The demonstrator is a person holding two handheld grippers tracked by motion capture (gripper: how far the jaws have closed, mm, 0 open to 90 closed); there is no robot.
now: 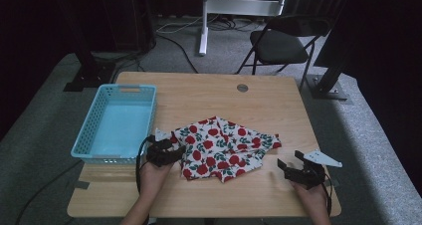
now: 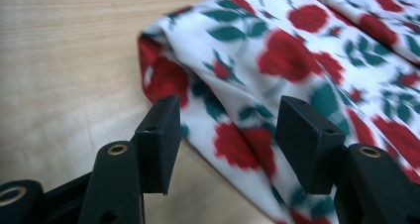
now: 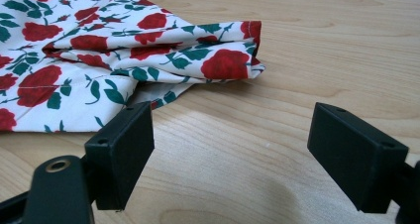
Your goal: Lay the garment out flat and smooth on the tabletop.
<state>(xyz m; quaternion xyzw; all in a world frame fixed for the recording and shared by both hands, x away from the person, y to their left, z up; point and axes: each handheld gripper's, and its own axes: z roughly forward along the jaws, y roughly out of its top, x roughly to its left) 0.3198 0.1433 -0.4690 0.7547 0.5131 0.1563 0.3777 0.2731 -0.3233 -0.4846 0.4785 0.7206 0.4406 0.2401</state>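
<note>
A white cloth [image 1: 224, 148] printed with red roses and green leaves lies crumpled at the centre of the table [image 1: 199, 93]; no writing or label can be read on it. The left gripper [image 1: 171, 153] sits at the cloth's left edge, released, its jaws apart with a fold between them. The right gripper [image 1: 293, 163], lower right, hangs wide and empty. A light-blue basket [image 1: 97, 110] stands at the left.

A white cloth [image 1: 224, 148] printed with red roses and green leaves lies crumpled and loosely folded on the wooden bench [image 1: 199, 93], just right of the blue basket [image 1: 119, 123]; its layers overlap in soft ridges; its folded left edge shows red lining; its right corner lies bunched flat.
</note>
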